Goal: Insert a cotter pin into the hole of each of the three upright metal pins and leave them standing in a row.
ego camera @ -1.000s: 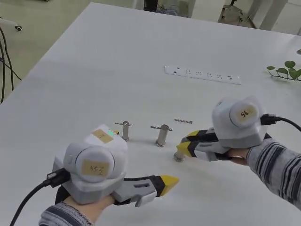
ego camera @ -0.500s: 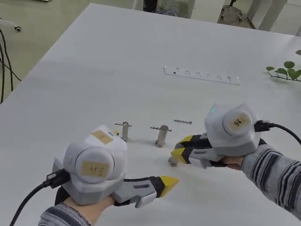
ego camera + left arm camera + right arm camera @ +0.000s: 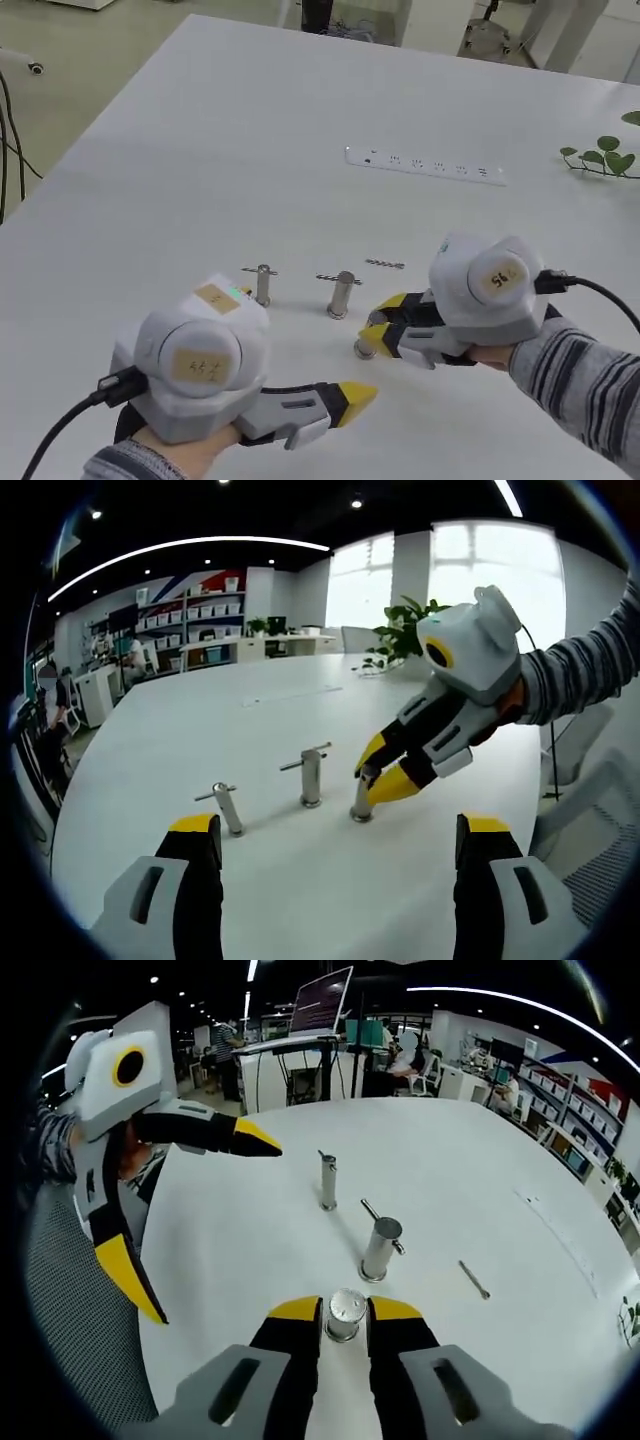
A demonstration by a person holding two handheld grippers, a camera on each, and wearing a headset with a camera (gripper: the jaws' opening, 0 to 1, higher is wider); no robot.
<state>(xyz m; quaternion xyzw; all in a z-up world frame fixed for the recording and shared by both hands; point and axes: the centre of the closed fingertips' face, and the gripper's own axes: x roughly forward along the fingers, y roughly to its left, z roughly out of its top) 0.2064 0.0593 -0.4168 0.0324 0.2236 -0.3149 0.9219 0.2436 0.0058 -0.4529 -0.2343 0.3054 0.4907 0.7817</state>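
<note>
Three upright metal pins stand on the white table [image 3: 200,150]. The left pin [image 3: 263,283] and the middle pin [image 3: 341,293] each carry a cotter pin through the top. My right gripper [image 3: 377,327] is shut on the third pin [image 3: 365,348], just right of and nearer than the middle one; its top [image 3: 345,1312] sits between the yellow fingertips. A loose cotter pin [image 3: 385,264] lies flat behind them. My left gripper [image 3: 352,399] hovers open in front of the row, holding nothing. From the left gripper view the pins [image 3: 228,808] [image 3: 312,777] [image 3: 362,798] line up ahead.
A white power strip [image 3: 425,165] lies further back on the table. A green plant [image 3: 605,155] sits at the far right edge. Cables trail from both grippers towards me.
My right gripper has slid the third pin a little left and towards me, closer to the middle pin. The left gripper has stayed put.
</note>
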